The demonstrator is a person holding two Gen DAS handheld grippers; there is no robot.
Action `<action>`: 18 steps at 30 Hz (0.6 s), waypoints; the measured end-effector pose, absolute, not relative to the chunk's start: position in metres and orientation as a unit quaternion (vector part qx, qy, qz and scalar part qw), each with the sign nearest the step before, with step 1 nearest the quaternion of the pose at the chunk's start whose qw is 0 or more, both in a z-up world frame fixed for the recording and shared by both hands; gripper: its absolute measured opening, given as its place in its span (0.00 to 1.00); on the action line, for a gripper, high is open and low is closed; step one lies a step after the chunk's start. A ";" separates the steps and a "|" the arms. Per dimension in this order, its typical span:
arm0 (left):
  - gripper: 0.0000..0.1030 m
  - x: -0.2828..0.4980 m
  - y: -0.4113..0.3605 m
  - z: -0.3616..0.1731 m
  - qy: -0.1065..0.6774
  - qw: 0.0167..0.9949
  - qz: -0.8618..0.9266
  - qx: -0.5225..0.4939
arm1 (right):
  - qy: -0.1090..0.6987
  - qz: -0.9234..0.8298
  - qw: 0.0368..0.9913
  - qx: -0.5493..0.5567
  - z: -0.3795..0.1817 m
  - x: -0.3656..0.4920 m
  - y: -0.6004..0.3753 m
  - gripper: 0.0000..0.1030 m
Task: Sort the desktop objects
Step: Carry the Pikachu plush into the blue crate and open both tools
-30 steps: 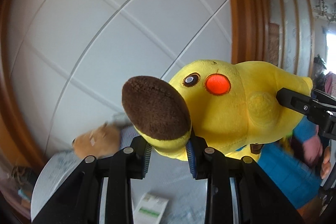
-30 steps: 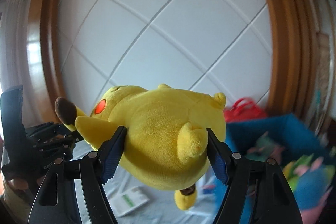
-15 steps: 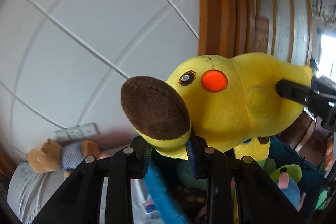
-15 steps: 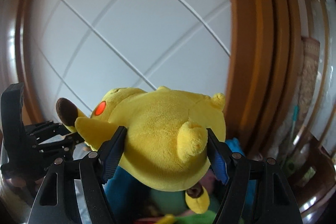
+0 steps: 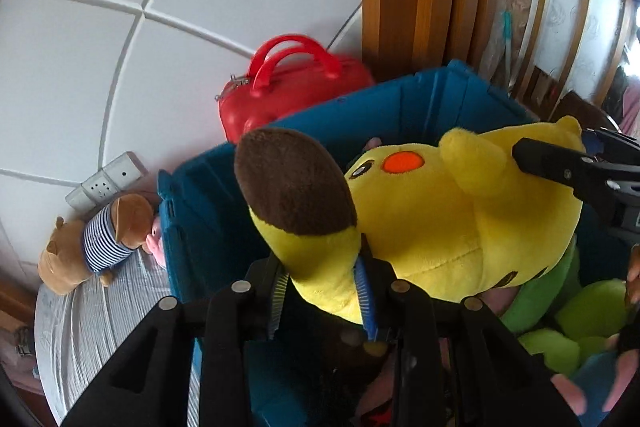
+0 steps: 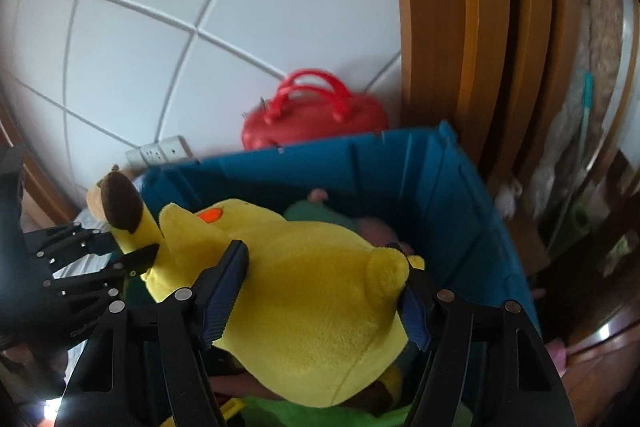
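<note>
Yellow plush toy (image 5: 432,219) with a brown-tipped ear, orange cheek.

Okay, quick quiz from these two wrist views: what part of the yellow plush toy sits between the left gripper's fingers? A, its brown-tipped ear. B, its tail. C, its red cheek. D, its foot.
A: in the left wrist view the left gripper has the brown-tipped ear of the yellow plush toy between its blue pads, jaws opening, above the blue bin.
</note>
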State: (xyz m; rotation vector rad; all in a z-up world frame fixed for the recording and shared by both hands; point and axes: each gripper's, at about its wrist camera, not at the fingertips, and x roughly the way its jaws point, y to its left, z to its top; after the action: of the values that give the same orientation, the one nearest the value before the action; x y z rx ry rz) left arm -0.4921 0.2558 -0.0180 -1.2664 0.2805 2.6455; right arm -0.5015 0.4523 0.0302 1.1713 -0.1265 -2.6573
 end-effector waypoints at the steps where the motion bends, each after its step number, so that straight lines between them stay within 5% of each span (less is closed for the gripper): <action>1: 0.38 -0.492 0.255 -0.017 0.100 0.095 0.894 -0.427 | -0.047 -0.907 0.117 0.403 0.025 -0.501 0.451 0.67; 6: 0.47 -0.486 0.258 -0.010 0.104 0.093 0.895 -0.424 | -0.031 -0.914 0.097 0.393 0.025 -0.484 0.447 0.69; 10: 0.71 -0.470 0.243 0.001 0.103 0.101 0.904 -0.403 | -0.023 -0.928 0.093 0.361 0.049 -0.466 0.443 0.84; 15: 0.71 -0.426 0.229 0.027 0.109 0.105 0.921 -0.358 | -0.015 -0.940 0.117 0.320 0.087 -0.426 0.422 0.85; 18: 0.72 -0.397 0.209 0.043 0.094 0.103 0.932 -0.336 | -0.012 -0.946 0.140 0.291 0.108 -0.395 0.402 0.99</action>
State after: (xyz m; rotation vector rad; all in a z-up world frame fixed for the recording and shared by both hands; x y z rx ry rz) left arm -0.3973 0.2093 0.0434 -0.9901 0.2764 2.7493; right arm -0.3949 0.4016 0.1084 0.8393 -0.0352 -2.7342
